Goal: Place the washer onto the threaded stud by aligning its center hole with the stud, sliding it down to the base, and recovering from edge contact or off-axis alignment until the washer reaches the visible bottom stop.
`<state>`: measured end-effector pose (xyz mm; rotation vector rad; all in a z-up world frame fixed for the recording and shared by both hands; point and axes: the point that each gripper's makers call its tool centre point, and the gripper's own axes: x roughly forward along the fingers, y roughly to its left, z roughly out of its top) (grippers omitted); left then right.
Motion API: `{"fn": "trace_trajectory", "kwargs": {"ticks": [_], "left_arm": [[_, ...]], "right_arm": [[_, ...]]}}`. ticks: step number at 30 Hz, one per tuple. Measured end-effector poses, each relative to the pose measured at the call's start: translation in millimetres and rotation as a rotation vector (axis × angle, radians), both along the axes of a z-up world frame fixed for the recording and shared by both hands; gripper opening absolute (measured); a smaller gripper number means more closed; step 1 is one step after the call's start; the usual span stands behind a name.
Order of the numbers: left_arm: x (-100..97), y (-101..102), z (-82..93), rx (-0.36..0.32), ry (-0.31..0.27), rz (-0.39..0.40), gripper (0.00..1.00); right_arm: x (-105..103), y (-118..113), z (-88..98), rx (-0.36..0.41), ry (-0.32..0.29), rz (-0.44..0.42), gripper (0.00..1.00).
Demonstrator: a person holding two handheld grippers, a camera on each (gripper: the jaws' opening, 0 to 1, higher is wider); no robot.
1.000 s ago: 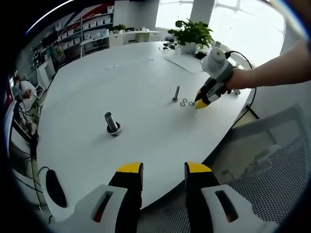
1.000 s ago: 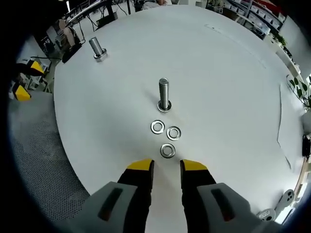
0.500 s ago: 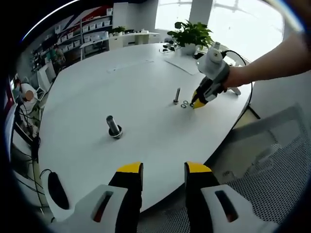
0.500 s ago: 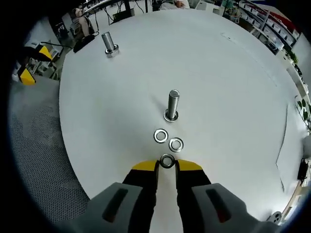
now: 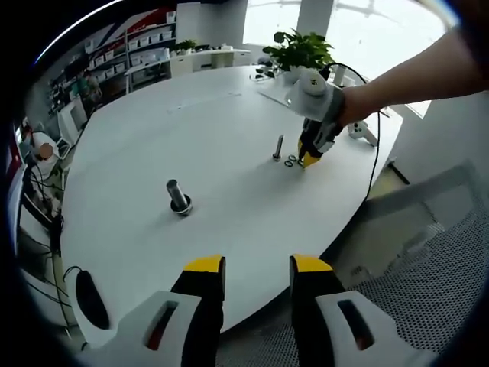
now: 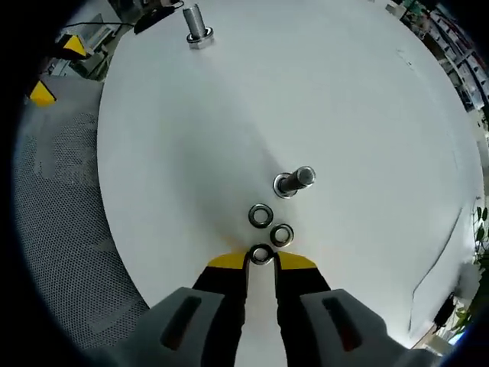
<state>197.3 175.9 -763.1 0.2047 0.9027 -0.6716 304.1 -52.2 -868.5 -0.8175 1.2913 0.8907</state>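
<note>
Three steel washers lie on the white table (image 6: pixel 367 115) just short of the slim threaded stud (image 6: pixel 294 181), which stands upright. My right gripper (image 6: pixel 262 261) has its yellow-tipped jaws drawn in on the nearest washer (image 6: pixel 262 254), which still rests flat on the table. The other two washers (image 6: pixel 260 215) (image 6: pixel 282 235) lie loose between it and the stud. In the left gripper view the right gripper (image 5: pixel 309 158) points down beside the stud (image 5: pixel 277 147). My left gripper (image 5: pixel 257 267) hangs open past the table's near edge, holding nothing.
A thicker bolt (image 5: pixel 179 199) stands upright toward the table's middle (image 6: pixel 195 27). A potted plant (image 5: pixel 299 52) and papers sit at the far edge. A black object (image 5: pixel 88 298) lies at the near left rim. A mesh chair (image 5: pixel 428 252) is on the right.
The right gripper moved forward onto the nearest washer, narrowed its jaws around it and tipped more steeply over the table. The left gripper has stayed put and open.
</note>
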Motion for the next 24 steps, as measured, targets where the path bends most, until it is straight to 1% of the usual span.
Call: {"fn": "trace_trajectory", "kwargs": {"ticks": [4, 5, 7, 9, 10, 11, 12, 13, 15, 18, 20, 22, 24], "left_arm": [[1.6, 1.2, 1.6, 0.001, -0.009, 0.005, 0.31], [1.6, 1.1, 1.6, -0.001, -0.007, 0.006, 0.31], [1.7, 1.1, 1.2, 0.002, -0.008, 0.004, 0.31], [0.6, 0.6, 0.4, 0.003, -0.005, 0.000, 0.31], [0.1, 0.3, -0.2, 0.004, -0.002, -0.003, 0.31], [-0.4, 0.3, -0.8, 0.006, 0.000, -0.006, 0.31], [-0.5, 0.5, -1.0, 0.007, 0.001, -0.005, 0.31], [-0.2, 1.0, -1.0, 0.007, 0.001, -0.002, 0.31], [0.6, 1.0, 0.0, 0.000, -0.001, 0.003, 0.31], [1.1, 0.9, 0.4, 0.000, -0.004, 0.002, 0.31], [0.3, 0.7, 0.3, 0.000, -0.002, 0.002, 0.31], [0.4, 1.4, 0.0, 0.006, -0.004, 0.000, 0.31], [1.1, 1.1, 0.4, 0.001, -0.005, 0.002, 0.31]], "right_arm": [[-2.2, 1.1, 0.6, -0.001, -0.029, 0.029, 0.16], [-2.9, 2.1, 0.9, -0.003, -0.036, 0.048, 0.16], [-1.5, 1.3, 0.8, -0.005, -0.034, 0.059, 0.15], [0.2, 0.9, 0.8, -0.002, -0.024, 0.040, 0.15], [-0.1, 1.2, 0.9, 0.014, -0.011, -0.030, 0.15], [0.3, 1.2, 1.2, 0.029, -0.006, -0.080, 0.15], [0.7, 1.4, 1.8, 0.050, -0.010, -0.088, 0.14], [0.3, 0.1, 2.6, 0.049, -0.015, -0.074, 0.14], [-1.5, 1.6, 3.0, 0.063, -0.039, -0.033, 0.14], [-1.2, 0.7, 3.0, 0.092, -0.080, -0.042, 0.14], [-1.3, 1.1, 2.2, 0.106, -0.116, -0.024, 0.14], [-2.5, 1.3, 2.2, 0.112, -0.137, -0.018, 0.14], [-1.6, 1.0, 2.3, 0.120, -0.145, -0.035, 0.14]]}}
